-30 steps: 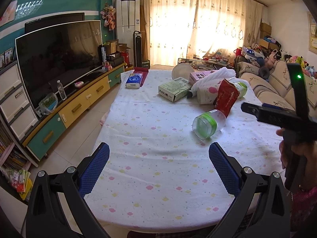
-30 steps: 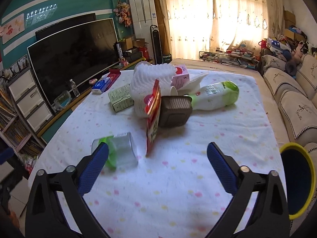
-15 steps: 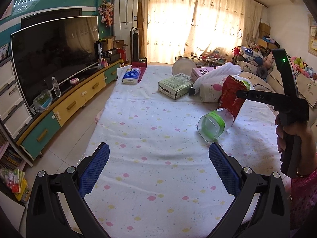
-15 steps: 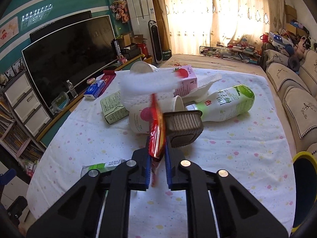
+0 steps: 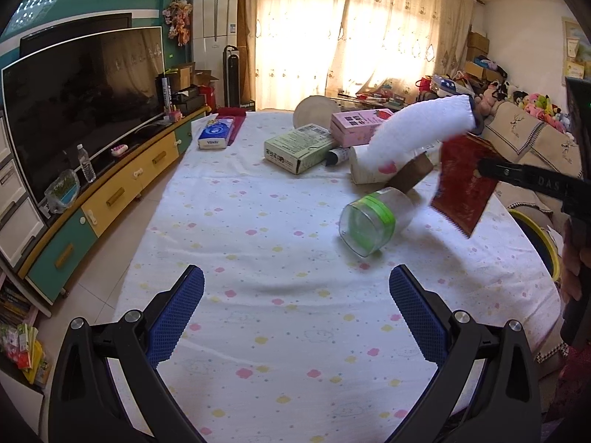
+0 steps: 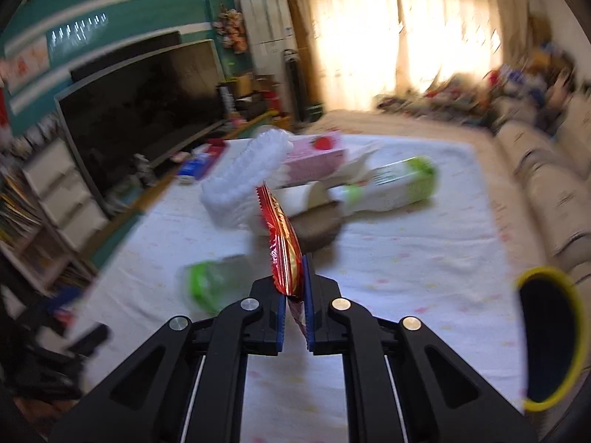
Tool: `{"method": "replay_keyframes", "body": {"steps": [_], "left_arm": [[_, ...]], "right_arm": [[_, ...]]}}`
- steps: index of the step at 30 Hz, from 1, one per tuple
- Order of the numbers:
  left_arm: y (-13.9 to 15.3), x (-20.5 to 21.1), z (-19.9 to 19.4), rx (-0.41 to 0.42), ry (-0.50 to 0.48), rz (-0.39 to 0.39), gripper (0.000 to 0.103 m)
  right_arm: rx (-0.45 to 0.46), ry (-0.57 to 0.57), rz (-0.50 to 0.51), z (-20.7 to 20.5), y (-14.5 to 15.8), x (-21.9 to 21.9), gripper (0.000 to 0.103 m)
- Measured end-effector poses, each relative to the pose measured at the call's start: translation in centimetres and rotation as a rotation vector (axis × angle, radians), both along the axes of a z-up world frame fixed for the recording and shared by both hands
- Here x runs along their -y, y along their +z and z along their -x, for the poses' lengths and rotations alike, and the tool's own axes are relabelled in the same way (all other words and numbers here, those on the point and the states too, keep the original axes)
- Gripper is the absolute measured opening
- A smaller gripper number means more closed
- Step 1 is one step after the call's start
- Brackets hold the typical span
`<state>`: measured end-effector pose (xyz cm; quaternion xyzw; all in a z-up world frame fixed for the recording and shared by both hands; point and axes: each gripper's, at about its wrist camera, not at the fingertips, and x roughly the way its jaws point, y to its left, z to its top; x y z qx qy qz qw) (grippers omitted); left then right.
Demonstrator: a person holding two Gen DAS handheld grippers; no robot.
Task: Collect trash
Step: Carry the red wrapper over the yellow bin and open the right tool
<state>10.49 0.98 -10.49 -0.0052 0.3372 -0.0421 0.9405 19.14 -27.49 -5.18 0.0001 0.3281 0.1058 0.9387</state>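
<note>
Red wrapper (image 6: 282,243) now lifted off table (image 6: 406,258)

bright backlight glares through the curtains (image 5: 354,37); right wrist view motion-blurred, fisheye edges bent and dark.

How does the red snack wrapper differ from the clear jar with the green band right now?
The red snack wrapper is flat, opaque and lifted off the table, clamped in the right tool. The clear jar is round, see-through and lies on its side on the tablecloth, untouched. Both look like trash.
</note>
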Motion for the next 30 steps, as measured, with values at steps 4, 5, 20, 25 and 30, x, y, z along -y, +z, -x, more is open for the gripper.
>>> {"method": "replay_keyframes", "body": {"steps": [4,5,20,25,30], "left_arm": [[-0.2,1.0,-0.1,-0.001,-0.022,-0.004,0.099],[-0.2,1.2,-0.1,-0.002,-0.025,-0.004,0.099],[-0.2,2.5,0.2,-0.010,-0.066,0.005,0.099],[-0.1,4.8,-0.1,-0.022,-0.133,0.030,0.099],[-0.4,8.4,-0.6,-0.042,-0.220,0.037,0.099]], "right_arm": [[0.060,-0.092,0.178,1.5,0.1,0.6,0.008],[0.070,-0.114,0.215,1.6,0.0,0.7,0.008],[0.061,-0.357,0.048,3.5,0.1,11.7,0.008],[0.049,-0.545,0.045,4.6,-0.8,18.2,0.008],[-0.001,-0.671,0.028,4.4,-3.5,23.3,0.008]]}}
